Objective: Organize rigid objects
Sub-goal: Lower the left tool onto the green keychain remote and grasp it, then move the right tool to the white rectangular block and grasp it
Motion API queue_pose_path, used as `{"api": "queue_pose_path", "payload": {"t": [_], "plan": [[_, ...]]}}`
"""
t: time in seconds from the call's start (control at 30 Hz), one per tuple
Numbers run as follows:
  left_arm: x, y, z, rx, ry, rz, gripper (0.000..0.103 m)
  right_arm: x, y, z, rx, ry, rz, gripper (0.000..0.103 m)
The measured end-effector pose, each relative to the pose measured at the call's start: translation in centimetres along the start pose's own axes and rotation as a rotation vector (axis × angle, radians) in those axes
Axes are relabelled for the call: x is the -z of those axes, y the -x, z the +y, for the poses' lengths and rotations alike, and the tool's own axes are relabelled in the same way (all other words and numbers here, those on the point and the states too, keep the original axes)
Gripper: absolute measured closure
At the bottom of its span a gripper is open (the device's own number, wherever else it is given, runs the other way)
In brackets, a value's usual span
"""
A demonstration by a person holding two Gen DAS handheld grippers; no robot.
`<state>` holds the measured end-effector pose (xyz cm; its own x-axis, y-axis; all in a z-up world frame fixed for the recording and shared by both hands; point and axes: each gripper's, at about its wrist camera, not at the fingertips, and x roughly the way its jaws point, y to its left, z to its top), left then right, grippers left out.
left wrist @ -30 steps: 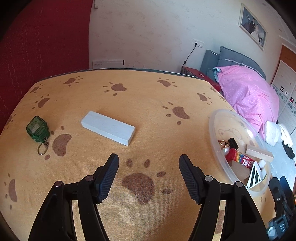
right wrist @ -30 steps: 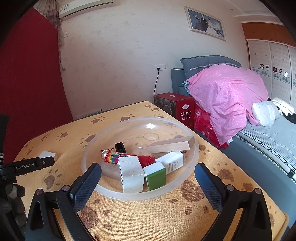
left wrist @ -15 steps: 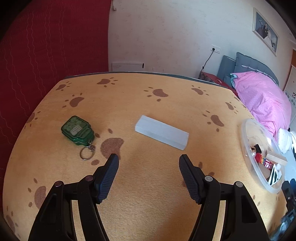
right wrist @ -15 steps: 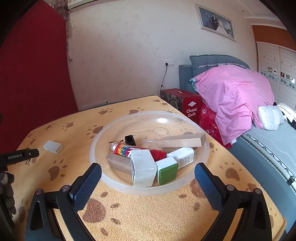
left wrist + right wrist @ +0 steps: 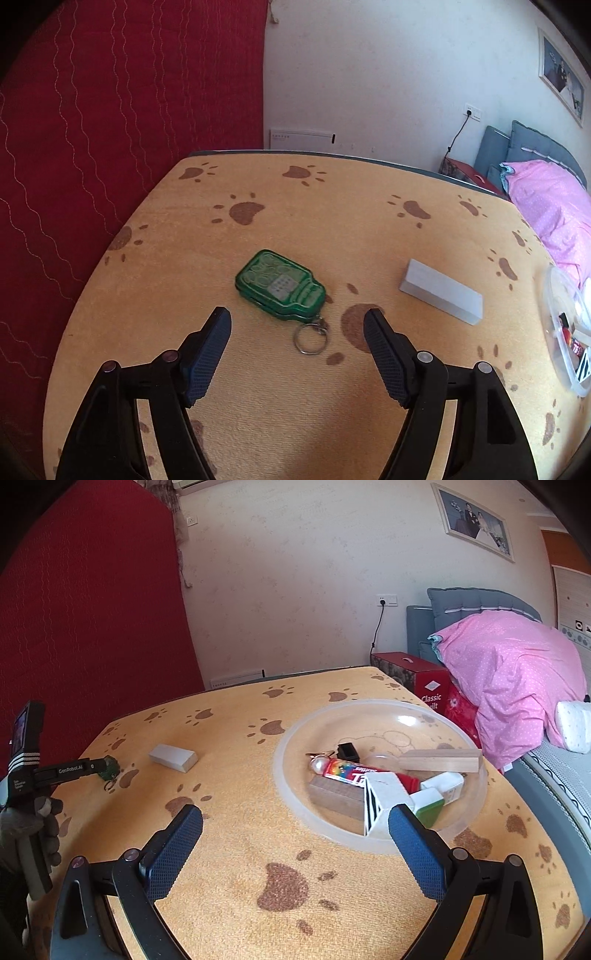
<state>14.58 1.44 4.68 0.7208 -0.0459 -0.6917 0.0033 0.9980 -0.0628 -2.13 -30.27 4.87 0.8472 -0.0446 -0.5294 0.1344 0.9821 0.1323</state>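
A green keychain fob (image 5: 280, 283) with a metal ring lies flat on the orange paw-print tablecloth (image 5: 332, 229), just ahead of my left gripper (image 5: 297, 326). That gripper's jaws are opening and hold nothing; the fob lies beyond the fingertips. A white block (image 5: 441, 291) lies to the fob's right, also seen as the white block (image 5: 173, 757) in the right wrist view. The clear plastic bowl (image 5: 288, 775) holds several small items. My right gripper (image 5: 295, 825) stands open and empty in front of the bowl. The left gripper's finger (image 5: 79, 767) covers part of the green fob (image 5: 109, 767).
A gloved hand (image 5: 31, 834) holds the left gripper at the table's left edge. A red curtain (image 5: 110, 129) hangs beyond that edge. A bed with a pink quilt (image 5: 517, 672) and a red box (image 5: 421, 681) stand past the table's right side.
The left gripper has swung left, so the green fob now sits centred ahead of it and the white block has slid to the right. Its jaws stand wider. The right gripper drew back leftward from the bowl.
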Motion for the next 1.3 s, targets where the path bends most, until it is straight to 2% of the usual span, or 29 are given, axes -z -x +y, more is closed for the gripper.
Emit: {"api": "queue_pose_path", "payload": {"t": [0.2, 0.47, 0.7, 1.0, 1.1, 1.3], "plan": [[-1.1, -1.4, 1.2, -0.035, -0.020, -0.024, 0.028, 0.1, -0.4, 1.8, -0.050, 0.016, 0.033, 0.000], [-1.6, -3.8, 0.2, -0.037, -0.116, 0.001, 0.028, -0.1, -1.0, 3.6, -0.093, 0.034, 0.067, 0.000], [-1.5, -4.4, 0.9, 0.014, -0.080, 0.007, 0.025, 0.2, -1.9, 5.1, -0.113, 0.059, 0.103, 0.000], [-1.4, -5.6, 1.5, 0.039, -0.050, 0.064, 0.025, 0.3, -3.2, 7.2, -0.147, 0.081, 0.149, 0.000], [-1.3, -5.7, 1.6, 0.038, -0.045, 0.069, 0.032, 0.1, -4.0, 7.7, -0.167, 0.069, 0.178, 0.000], [-1.2, -5.2, 2.6, 0.070, 0.007, 0.045, 0.032, -0.7, -6.1, 8.9, -0.189, 0.054, 0.223, 0.000]]}}
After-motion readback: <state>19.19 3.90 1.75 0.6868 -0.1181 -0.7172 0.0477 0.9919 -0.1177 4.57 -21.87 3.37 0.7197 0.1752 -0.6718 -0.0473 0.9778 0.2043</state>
